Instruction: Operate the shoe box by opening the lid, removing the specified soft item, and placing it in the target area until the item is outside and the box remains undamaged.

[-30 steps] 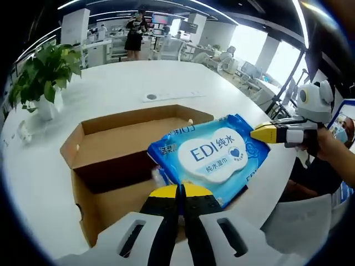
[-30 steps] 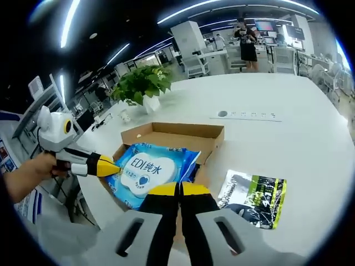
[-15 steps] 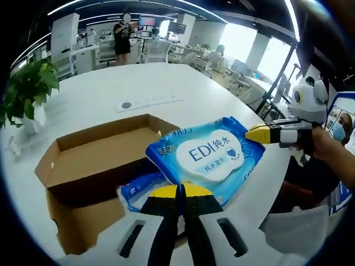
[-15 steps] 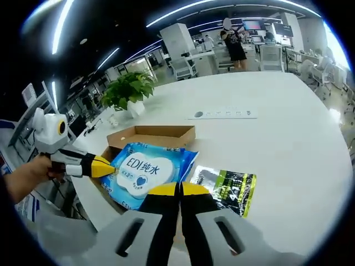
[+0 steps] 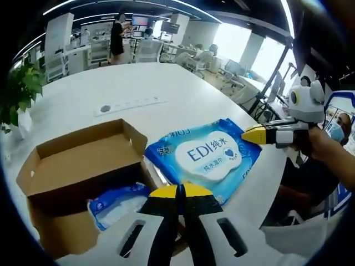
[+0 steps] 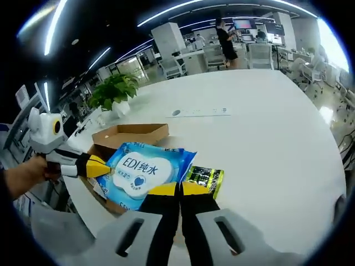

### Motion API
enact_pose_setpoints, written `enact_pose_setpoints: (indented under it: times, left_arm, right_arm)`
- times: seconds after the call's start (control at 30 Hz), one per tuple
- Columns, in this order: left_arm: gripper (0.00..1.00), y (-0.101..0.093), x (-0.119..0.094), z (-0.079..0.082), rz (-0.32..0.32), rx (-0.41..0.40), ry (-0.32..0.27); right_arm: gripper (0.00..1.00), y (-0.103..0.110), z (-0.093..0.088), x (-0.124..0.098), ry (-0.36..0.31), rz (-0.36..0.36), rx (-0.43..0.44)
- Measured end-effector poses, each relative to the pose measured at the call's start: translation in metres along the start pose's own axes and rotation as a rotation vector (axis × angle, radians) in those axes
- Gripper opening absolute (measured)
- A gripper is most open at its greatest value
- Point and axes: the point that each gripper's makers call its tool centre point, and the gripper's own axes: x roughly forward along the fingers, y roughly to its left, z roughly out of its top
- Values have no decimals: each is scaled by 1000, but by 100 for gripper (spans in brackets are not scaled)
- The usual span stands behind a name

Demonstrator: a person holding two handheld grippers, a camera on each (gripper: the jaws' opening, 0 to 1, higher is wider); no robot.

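Wipes pack (image 5: 208, 159), blue with a white label, held level above the white table (image 5: 166, 83) between two grippers. Left gripper (image 5: 178, 192): yellow-tipped jaws pressed together on the near edge of the pack, seen from its own view. Right gripper (image 5: 248, 135): enters the left gripper view from the right, its yellow tip clamped on the pack's far corner, with a person's hand (image 5: 321, 145) behind it.

In the right gripper view the same arrangement appears mirrored: the right gripper (image 6: 178, 189) has its jaws closed on the near edge of the wipes pack (image 6: 145, 172), and the left gripper (image 6: 105, 165) pinches the opposite corner from the left, held by a hand (image 6: 25, 174).

Shoe box (image 5: 83, 160): brown cardboard, open at the top, standing on the table just left of the pack in the left gripper view. The pack lies outside the box's opening, beside its right wall. A second blue-and-white packet (image 5: 117, 200) lies low against the near side of the box; whether it sits inside or on a folded flap cannot be told.

Green-and-black pouch (image 6: 204, 178): on the table, partly hidden under the right edge of the pack in the right gripper view.

Potted plant (image 6: 113, 91): beyond the box. Flat socket strip (image 6: 199, 112): further out on the tabletop.
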Motion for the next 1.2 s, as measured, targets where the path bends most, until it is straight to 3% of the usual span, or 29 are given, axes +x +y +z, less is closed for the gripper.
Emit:
enact_pose_setpoints:
  times: [0.27,0.77,0.87,0.97,1.2]
  left_arm:
    - [0,-1,24,-1,-4,17,21]
    - [0,17,63,-13,26,94,117]
    - [0,18,70,-11,39,156,130]
    - [0,18,80,-13,33,152,150]
    - [0,23,90,-14,57,243,189]
  right_arm:
    - [0,-20,-5,11,13,-14,9]
    - [0,-46,-28,54,66,-16,-27]
    - [0,-53,-30,58,66,-22,-27]
    - [0,-58,-31,60,71,-24,-25]
    - [0,-60,-35,69,74,-20,-47]
